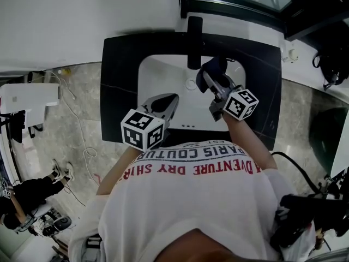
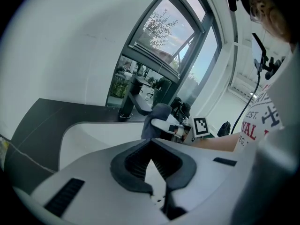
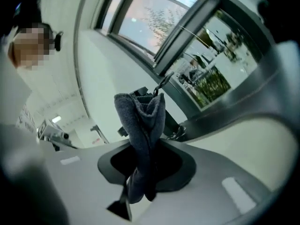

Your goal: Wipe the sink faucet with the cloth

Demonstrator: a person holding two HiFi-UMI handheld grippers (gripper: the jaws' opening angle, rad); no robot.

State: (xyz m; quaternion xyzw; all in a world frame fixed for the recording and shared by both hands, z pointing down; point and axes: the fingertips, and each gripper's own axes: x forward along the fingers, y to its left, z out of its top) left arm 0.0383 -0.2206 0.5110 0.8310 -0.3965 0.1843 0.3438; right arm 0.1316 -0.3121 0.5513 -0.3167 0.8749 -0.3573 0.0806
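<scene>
**Head view:** The black faucet [image 1: 194,34] stands at top centre, above the white sink [image 1: 158,75]. The right gripper [image 1: 210,83] holds the dark cloth [image 1: 214,67] just right of the faucet's spout. The left gripper [image 1: 170,100] hangs over the sink's lower left.

**Left gripper view:** The jaws are closed tip to tip, with nothing between them.

**Right gripper view:** The jaws are clenched on the cloth, which stands upright at frame centre.

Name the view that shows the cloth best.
The right gripper view: the cloth stands large and central, pinched in the right tool. The head view shows a dark lump by the faucet; the left gripper view shows it small, farther off.
</scene>
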